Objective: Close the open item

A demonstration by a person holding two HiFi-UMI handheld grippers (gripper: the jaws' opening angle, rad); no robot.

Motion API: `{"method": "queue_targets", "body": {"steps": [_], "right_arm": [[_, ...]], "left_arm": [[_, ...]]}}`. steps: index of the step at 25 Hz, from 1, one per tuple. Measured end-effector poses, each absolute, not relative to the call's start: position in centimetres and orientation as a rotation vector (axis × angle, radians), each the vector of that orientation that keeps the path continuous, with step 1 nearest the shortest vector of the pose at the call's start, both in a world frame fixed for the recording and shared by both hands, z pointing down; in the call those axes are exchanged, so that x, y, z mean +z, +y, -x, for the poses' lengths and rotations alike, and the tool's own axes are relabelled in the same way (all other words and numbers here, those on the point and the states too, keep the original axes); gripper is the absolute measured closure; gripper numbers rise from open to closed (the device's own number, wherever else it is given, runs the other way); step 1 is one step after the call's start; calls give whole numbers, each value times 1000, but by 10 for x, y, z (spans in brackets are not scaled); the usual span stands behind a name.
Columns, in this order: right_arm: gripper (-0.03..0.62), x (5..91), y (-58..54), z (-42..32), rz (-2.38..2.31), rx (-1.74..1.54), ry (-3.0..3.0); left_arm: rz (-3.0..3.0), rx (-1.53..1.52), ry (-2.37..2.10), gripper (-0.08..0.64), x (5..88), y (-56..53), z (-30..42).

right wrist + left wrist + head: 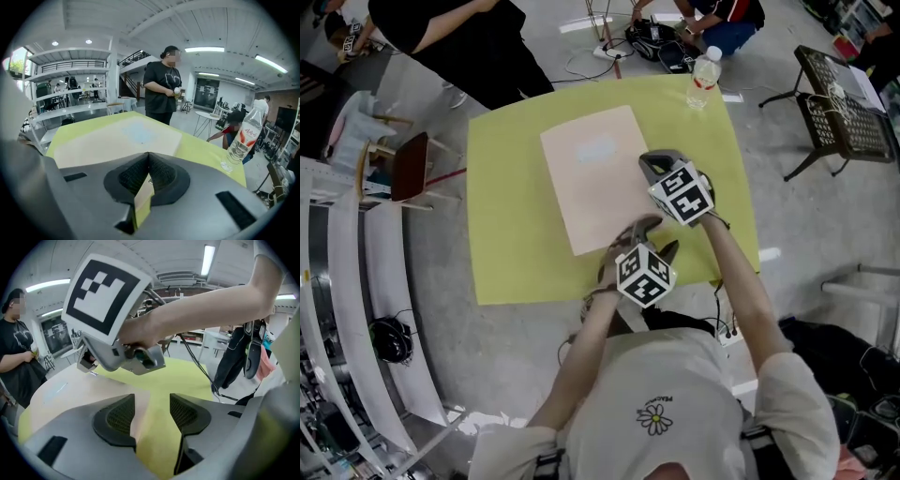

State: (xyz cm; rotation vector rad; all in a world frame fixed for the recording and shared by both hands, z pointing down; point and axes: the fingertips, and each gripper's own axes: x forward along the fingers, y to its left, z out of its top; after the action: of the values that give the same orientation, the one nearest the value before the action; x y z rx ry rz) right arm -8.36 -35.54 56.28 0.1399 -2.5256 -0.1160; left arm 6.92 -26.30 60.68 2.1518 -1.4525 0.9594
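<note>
A pale pink folder lies shut and flat on the yellow-green table. My left gripper hovers at the folder's near right corner. In the left gripper view its jaws stand wide open, with nothing between them; the folder's edge and the table show below. My right gripper sits over the folder's right edge, just beyond the left one. In the right gripper view its pads meet, shut on nothing, above the folder.
A plastic water bottle stands at the table's far right corner. A person in black stands beyond the far left side. A wooden chair is on the left, a black mesh table on the right.
</note>
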Motion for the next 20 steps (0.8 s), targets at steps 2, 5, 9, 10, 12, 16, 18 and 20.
{"method": "queue_targets", "body": {"steps": [2,5,9,10,12,16,18,20], "right_arm": [[583,574,-359,91,-124,-123,-2483],[583,589,-359,96,-109,-125,-2421],[583,594,-364,98,-135,-42,-2423],[583,593,-364,98,-150,-27,-2424],[583,592,-362,98,-176,-33,-2422],[583,594,-361,95,-210,-66,-2434],[583,594,-361,95,-212,-57,-2435],[583,591,-360,96,-206,-66,-2431]], "left_arm": [[-2154,959,-1451,331,608,-264,-69],[-2155,958,-1451,331,610,-262,-68],[-2156,959,-1457,331,609,-264,-65],[-2154,953,-1453,331,608,-264,-64],[-2149,929,-1441,331,607,-263,-64],[-2148,907,-1419,331,606,-262,-65],[-2146,916,-1445,359,605,-262,-62],[-2139,925,-1471,399,602,-260,-60]]}}
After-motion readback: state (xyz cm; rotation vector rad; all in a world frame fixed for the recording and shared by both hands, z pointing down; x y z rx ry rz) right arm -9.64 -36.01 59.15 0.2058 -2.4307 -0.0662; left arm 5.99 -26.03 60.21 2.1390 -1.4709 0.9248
